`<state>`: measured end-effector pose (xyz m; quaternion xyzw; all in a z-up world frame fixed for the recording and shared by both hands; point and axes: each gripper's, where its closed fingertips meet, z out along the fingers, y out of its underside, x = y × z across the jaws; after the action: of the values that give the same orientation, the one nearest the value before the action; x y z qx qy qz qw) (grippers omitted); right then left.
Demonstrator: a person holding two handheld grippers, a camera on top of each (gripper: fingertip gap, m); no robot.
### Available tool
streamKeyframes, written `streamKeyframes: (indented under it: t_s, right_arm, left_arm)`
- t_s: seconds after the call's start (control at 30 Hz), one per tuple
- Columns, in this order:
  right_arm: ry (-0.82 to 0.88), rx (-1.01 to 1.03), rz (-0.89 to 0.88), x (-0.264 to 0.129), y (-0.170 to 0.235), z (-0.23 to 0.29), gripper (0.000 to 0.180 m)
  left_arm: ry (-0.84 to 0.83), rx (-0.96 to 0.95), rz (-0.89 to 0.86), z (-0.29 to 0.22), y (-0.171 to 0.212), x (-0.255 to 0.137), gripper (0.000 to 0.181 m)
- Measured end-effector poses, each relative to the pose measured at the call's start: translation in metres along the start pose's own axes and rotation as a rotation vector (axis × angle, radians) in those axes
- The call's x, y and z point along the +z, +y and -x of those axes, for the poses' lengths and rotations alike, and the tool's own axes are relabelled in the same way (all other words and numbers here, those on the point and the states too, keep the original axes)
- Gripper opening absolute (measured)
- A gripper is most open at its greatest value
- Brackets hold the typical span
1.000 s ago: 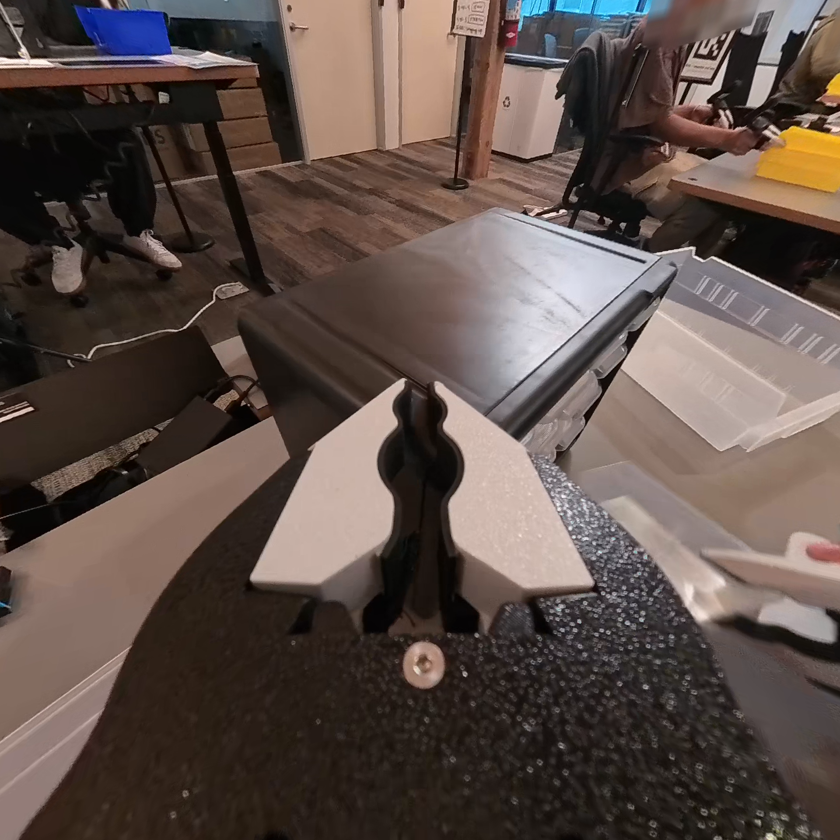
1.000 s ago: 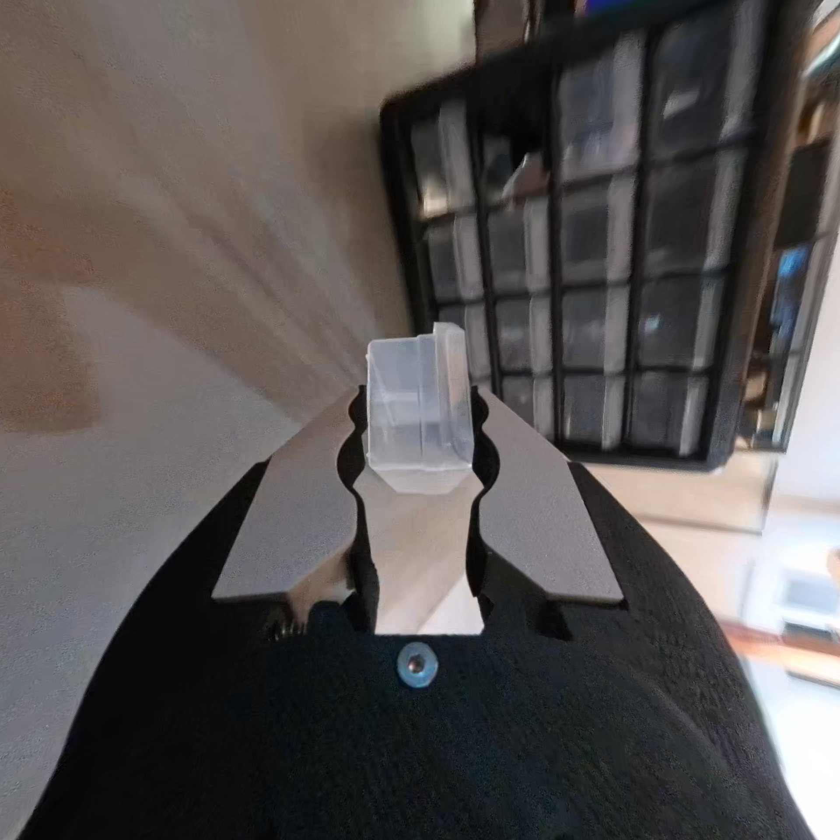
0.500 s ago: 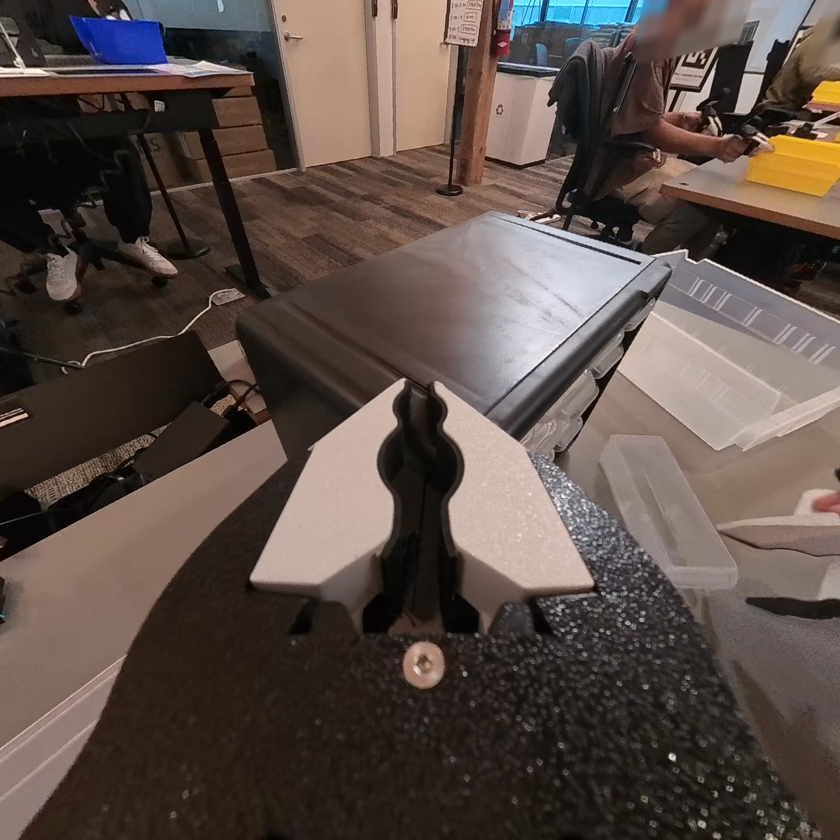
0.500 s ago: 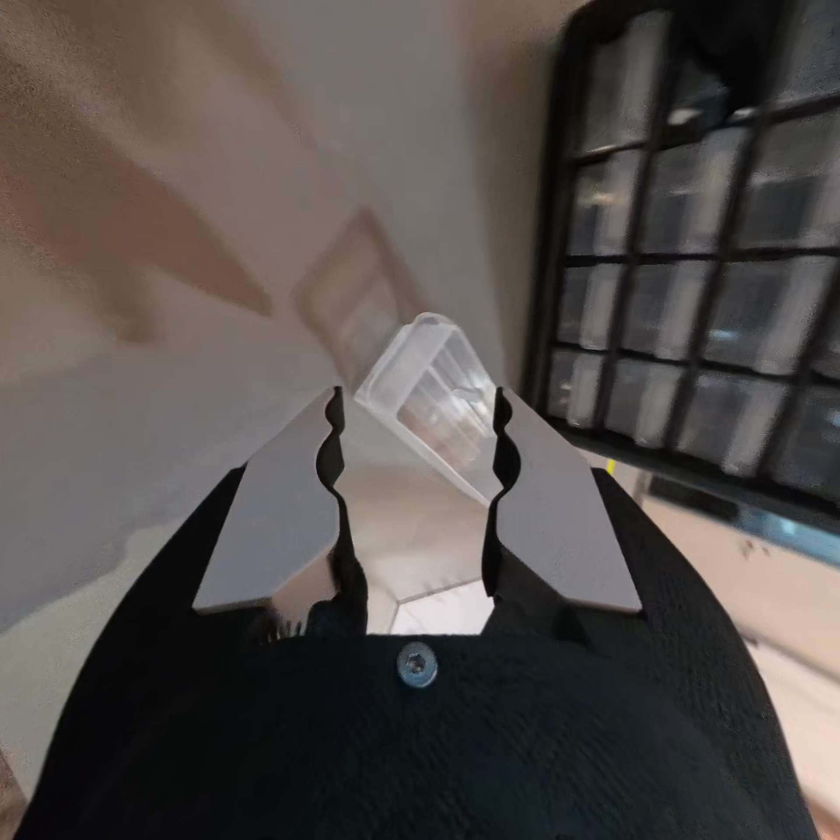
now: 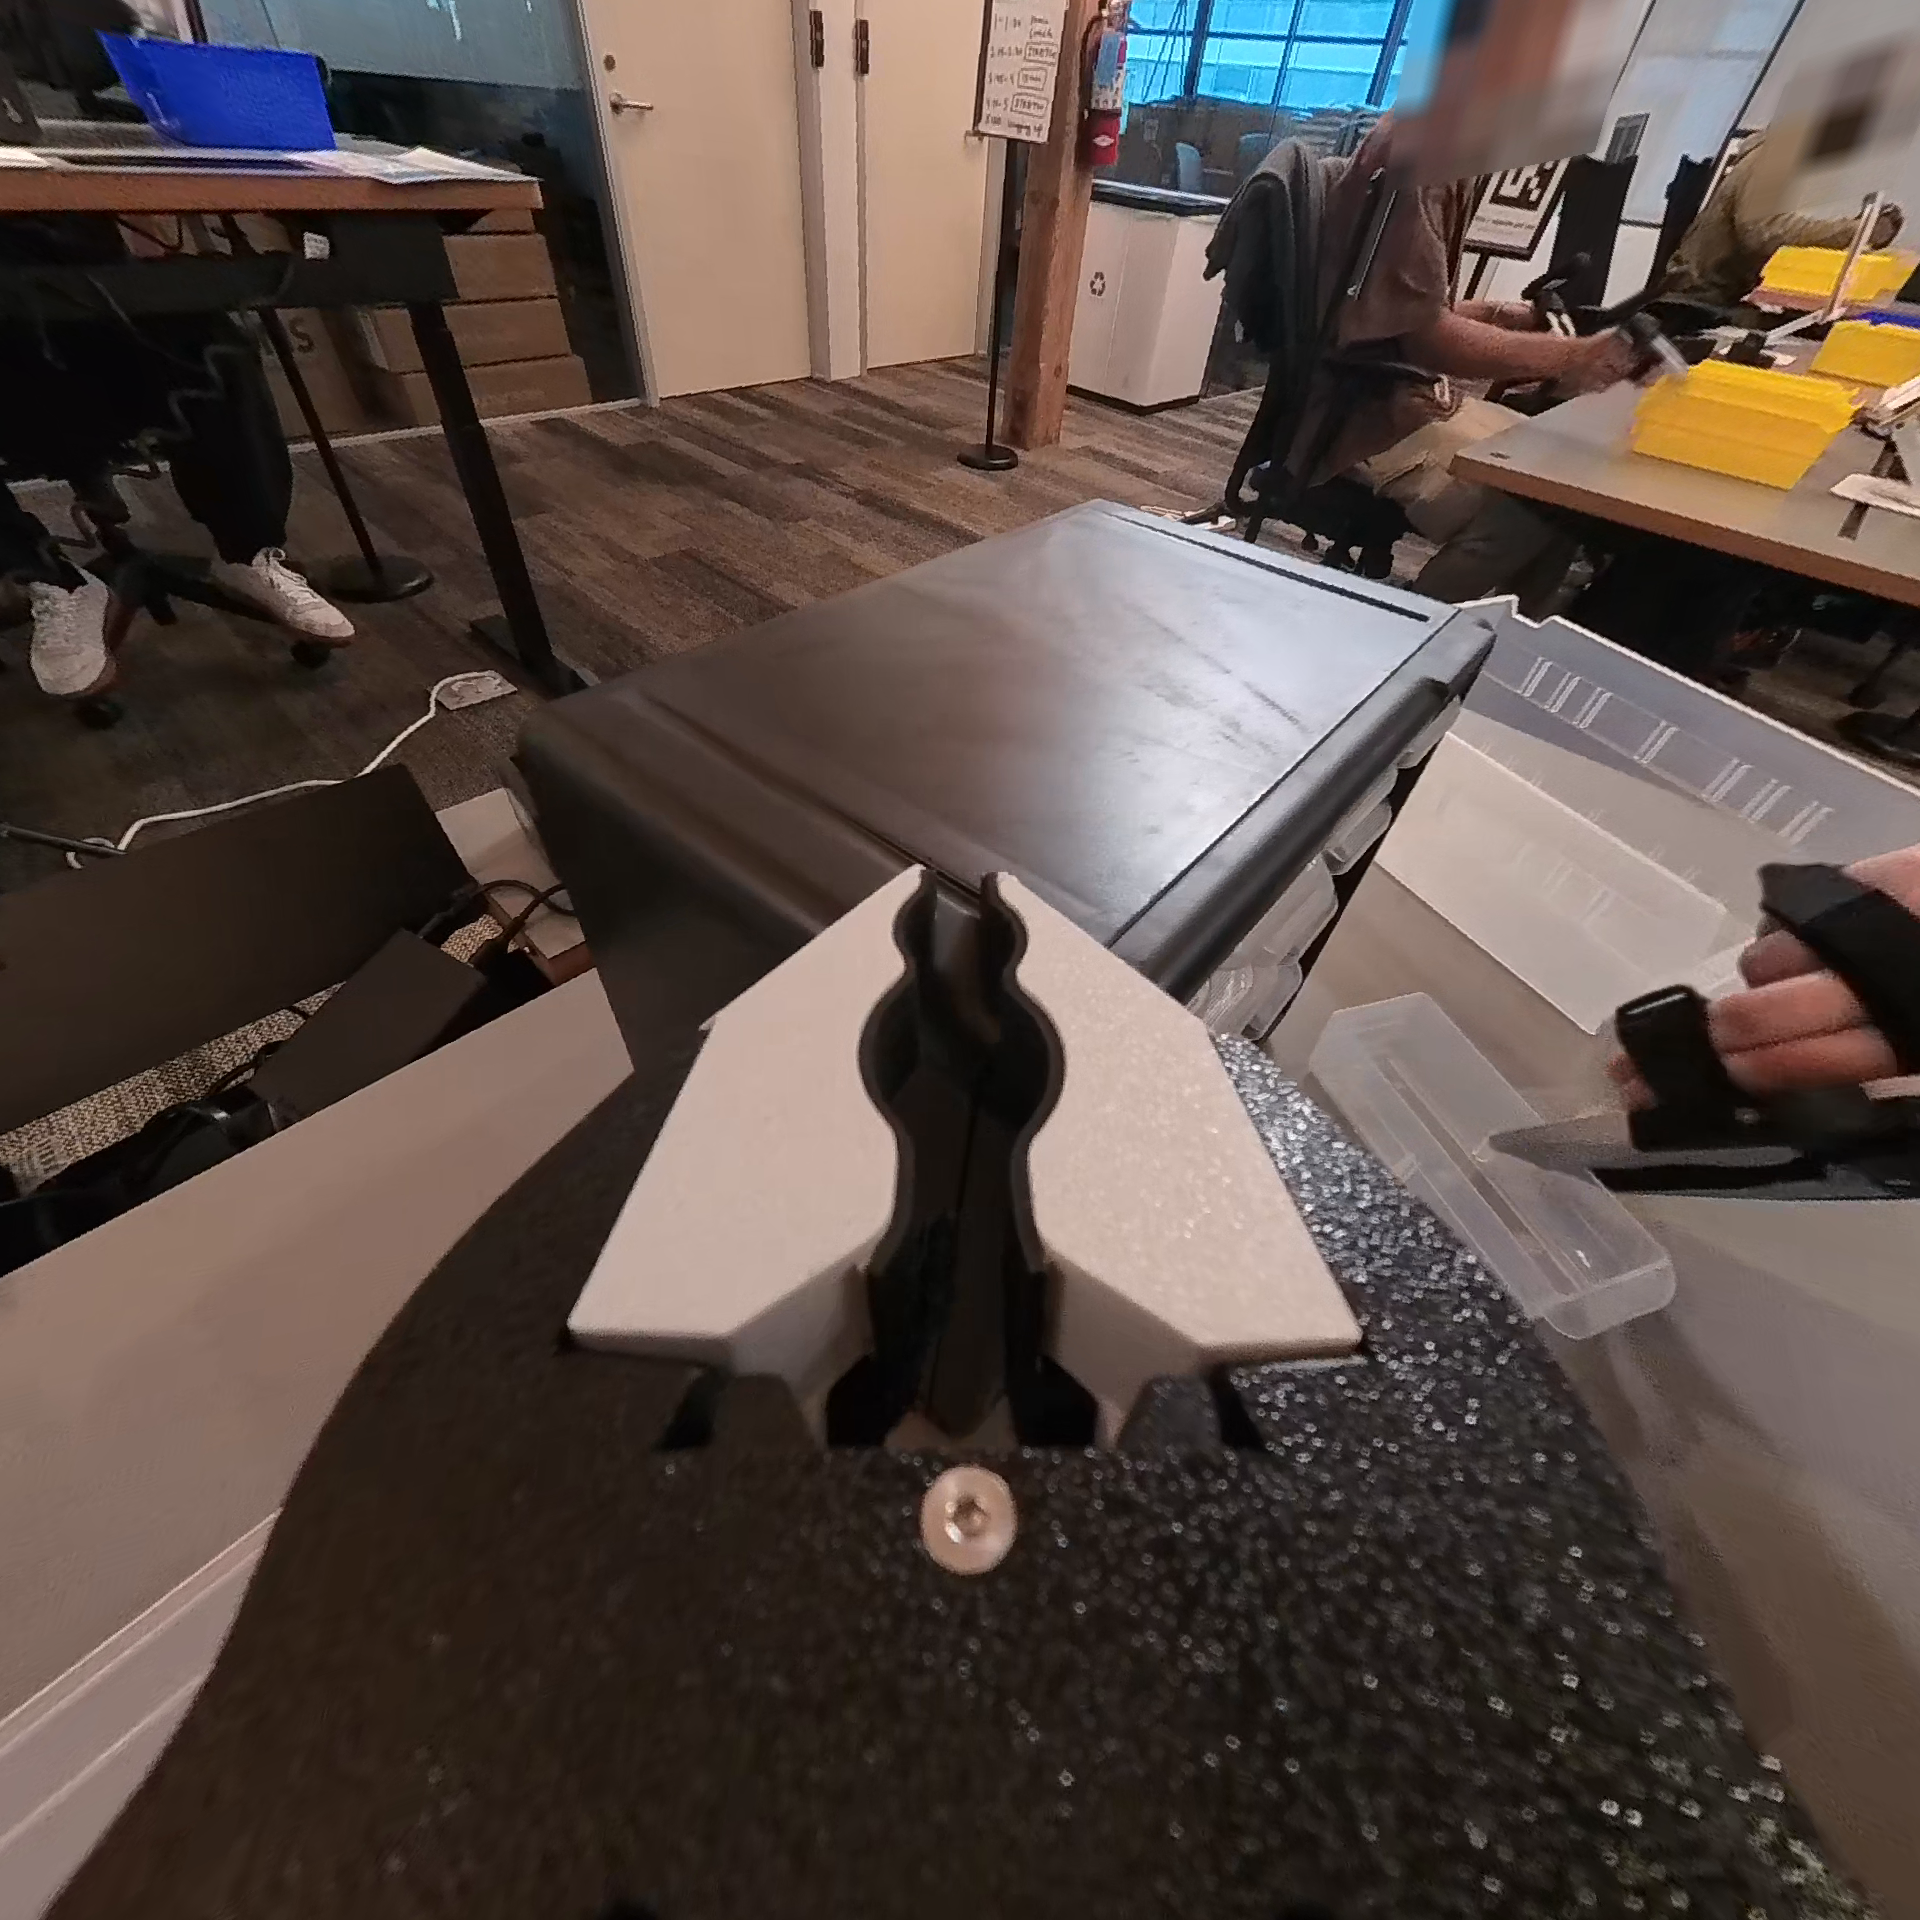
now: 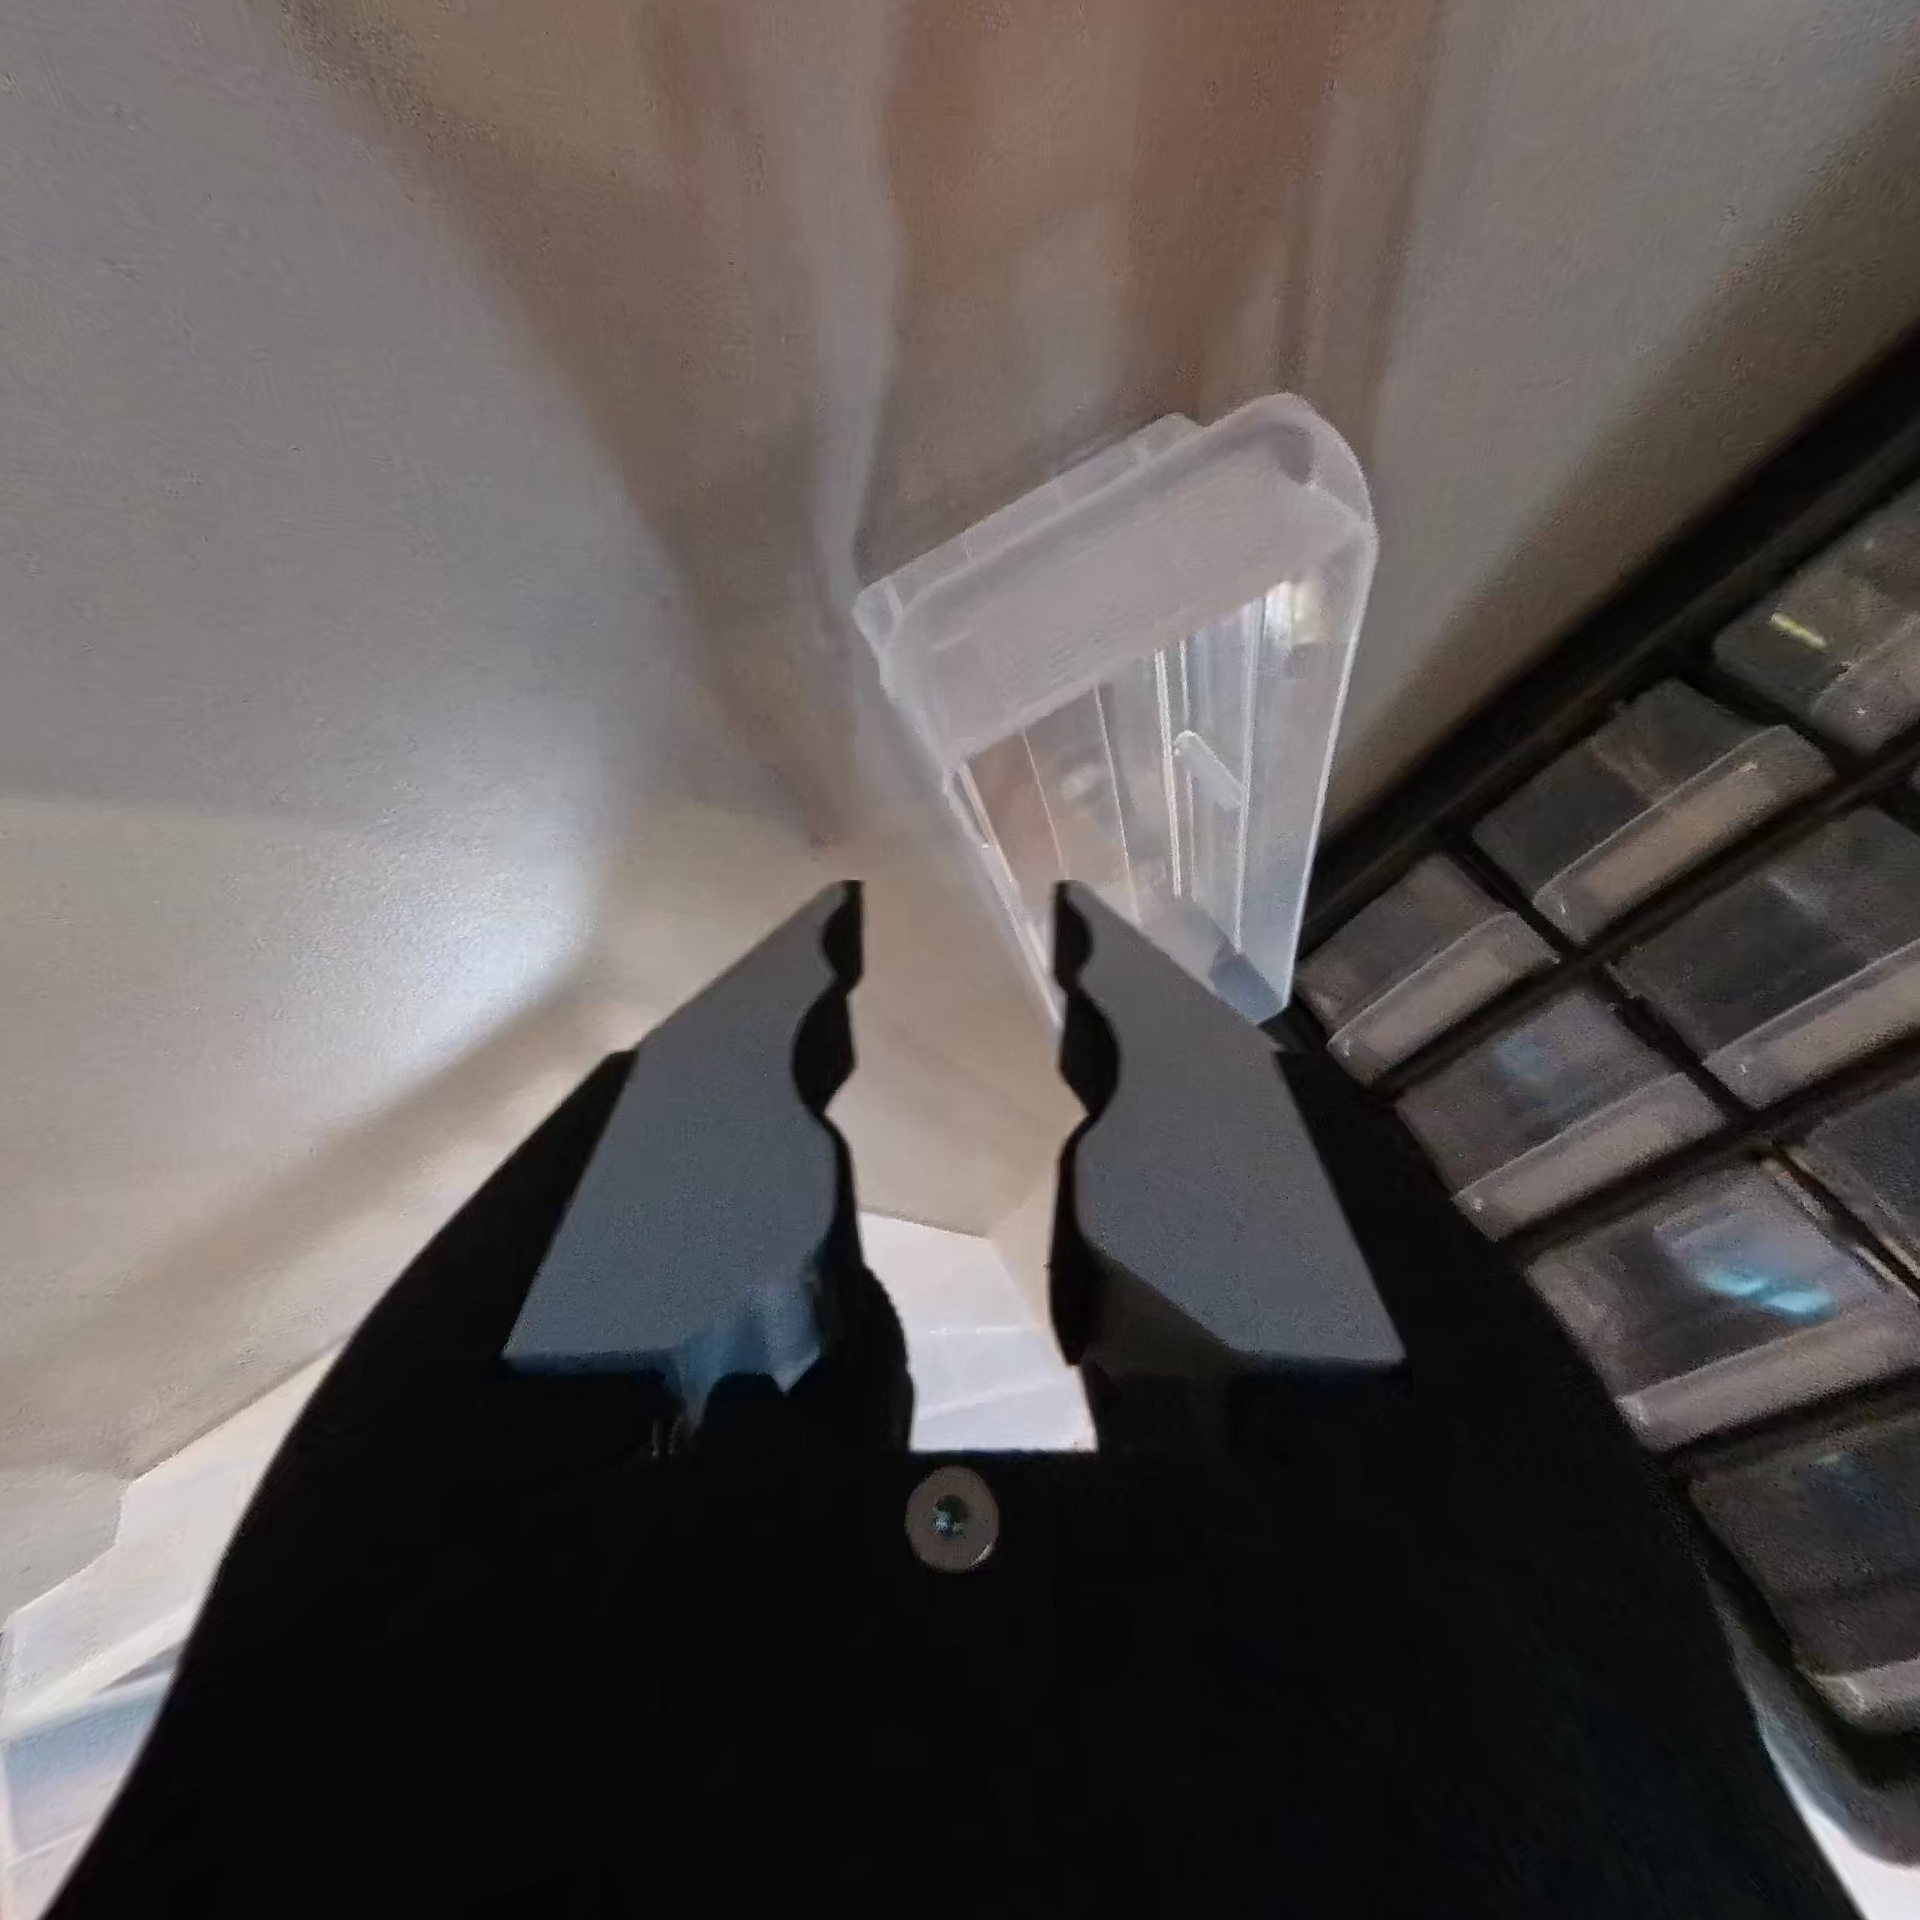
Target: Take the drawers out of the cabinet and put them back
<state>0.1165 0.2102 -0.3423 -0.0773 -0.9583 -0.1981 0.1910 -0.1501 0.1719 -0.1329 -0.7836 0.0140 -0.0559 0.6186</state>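
Observation:
The black cabinet (image 5: pixel 1039 727) stands on the pale table (image 5: pixel 260 1299); its grid of small clear drawers shows at the right of the right wrist view (image 6: pixel 1662 1039). My left gripper (image 5: pixel 961 883) is shut, its tips against the near top edge of the cabinet. One clear drawer (image 6: pixel 1122 727) lies on the table in front of the cabinet, just beyond my right gripper (image 6: pixel 958 904). That gripper is open with only table between its fingers; the right finger (image 6: pixel 1164 1091) overlaps the drawer's near end. In the left wrist view the drawer (image 5: pixel 1455 1132) lies under the right gripper's tip (image 5: pixel 1538 1143).
A large clear plastic bin (image 5: pixel 1610 831) lies on the table right of the cabinet. Black boxes and cables (image 5: pixel 208 966) sit below the table's left edge. People sit at other desks, one with yellow bins (image 5: pixel 1735 426).
My right gripper opened and let go of the clear drawer, which now lies on the table ahead of its fingers. The jaws then narrowed a little. My left gripper has stayed put.

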Motion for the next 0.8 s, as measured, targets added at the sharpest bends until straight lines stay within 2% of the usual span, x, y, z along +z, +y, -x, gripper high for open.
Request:
streamKeyframes:
  t_s: [0.07,0.17,0.27,0.37,0.5,0.57,0.67,0.8]
  right_arm:
    - [0.032,-0.01,0.022,0.002,0.0,-0.005,0.006]
    - [-0.011,0.039,0.034,-0.007,-0.001,-0.001,0.0]
    - [0.032,0.134,0.049,-0.04,0.009,-0.009,0.0]
    - [0.092,0.322,0.13,-0.087,0.059,-0.025,0.0]
    - [-0.009,0.669,0.338,-0.118,0.168,-0.005,0.0]
    - [-0.124,0.797,0.387,-0.106,0.208,0.018,0.001]
    - [-0.317,0.987,0.318,-0.065,0.237,0.043,0.0]
    - [-0.501,1.07,0.325,-0.012,0.271,0.068,0.0]
  left_arm:
    - [0.005,-0.001,-0.002,0.0,0.0,0.0,0.007]
    - [0.009,-0.002,-0.005,0.0,0.0,0.0,0.007]
    - [0.008,0.003,-0.004,0.0,0.0,0.0,0.007]
    - [0.006,0.006,-0.004,-0.001,0.0,0.0,0.007]
    - [0.011,0.004,-0.005,-0.001,0.0,0.0,0.008]
    - [0.004,0.008,0.0,-0.001,0.0,0.0,0.008]
    - [-0.013,0.025,0.009,-0.001,0.0,0.0,0.009]
    - [-0.017,0.029,0.013,-0.001,0.0,0.0,0.008]
